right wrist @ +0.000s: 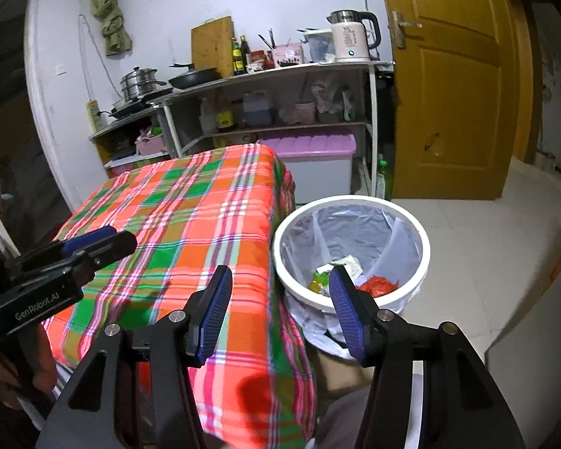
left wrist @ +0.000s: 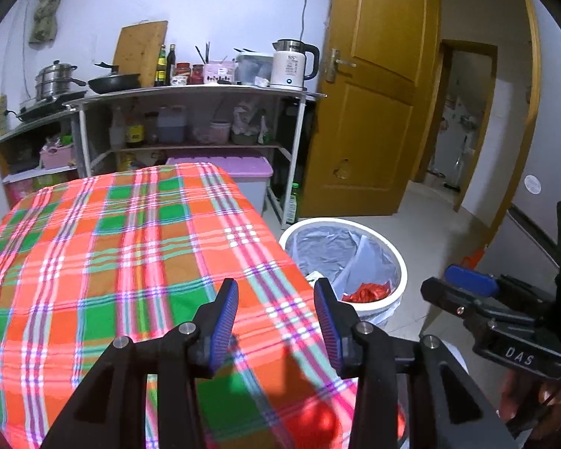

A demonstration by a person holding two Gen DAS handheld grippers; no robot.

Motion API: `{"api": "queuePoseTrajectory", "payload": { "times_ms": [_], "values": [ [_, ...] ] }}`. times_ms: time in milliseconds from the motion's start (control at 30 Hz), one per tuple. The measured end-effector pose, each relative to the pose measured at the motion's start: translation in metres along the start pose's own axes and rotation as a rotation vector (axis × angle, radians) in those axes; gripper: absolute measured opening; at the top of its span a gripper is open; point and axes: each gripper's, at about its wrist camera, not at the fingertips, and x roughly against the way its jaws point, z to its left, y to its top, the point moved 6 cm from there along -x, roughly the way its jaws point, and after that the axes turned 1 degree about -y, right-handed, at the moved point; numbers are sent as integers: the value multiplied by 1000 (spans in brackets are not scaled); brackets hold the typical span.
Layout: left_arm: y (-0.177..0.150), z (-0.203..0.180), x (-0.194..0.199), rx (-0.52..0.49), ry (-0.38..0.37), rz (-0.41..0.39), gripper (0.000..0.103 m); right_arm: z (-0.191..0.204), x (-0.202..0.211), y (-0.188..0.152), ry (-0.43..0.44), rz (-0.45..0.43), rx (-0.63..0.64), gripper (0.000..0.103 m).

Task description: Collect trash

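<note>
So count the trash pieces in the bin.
3 visible in the bin: a red wrapper, a white scrap and a yellow piece. The right tongs may hide more.

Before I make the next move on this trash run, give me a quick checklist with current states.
1. Left gripper free: ok, open and holding nothing.
2. Right gripper free: ok, open and holding nothing.
3. Trash bin reachable: ok, it stands on the floor beside the table.
4. Bin liner in place: ok, folded over the rim.
5. Earlier trash inside bin: ok, red wrapper and other scraps lie at the bottom.
6. Trash left on plaid tablecloth: none visible; the near edge is hidden behind the grippers, so cannot tell fully.
</note>
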Motion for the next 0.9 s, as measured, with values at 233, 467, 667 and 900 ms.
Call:
{"api": "queuePoseTrajectory", "payload": {
  "times_ms": [233, 467, 667, 900],
  "values": [
    [-21, 6, 24, 19, 34, -5, 42, 18, 14, -12, 21, -11, 34, 55],
    [-38, 4, 43, 15, 45, -9, 42, 30, 23, -22, 36, -22, 61, 55],
    [-42, 5, 49, 25, 48, -12, 42, 35, 27, -26, 38, -33, 76, 55],
    [-42, 4, 51, 24, 52, -19, 42, 33, 29, -27, 30, -35, 68, 55]
  ]
}}
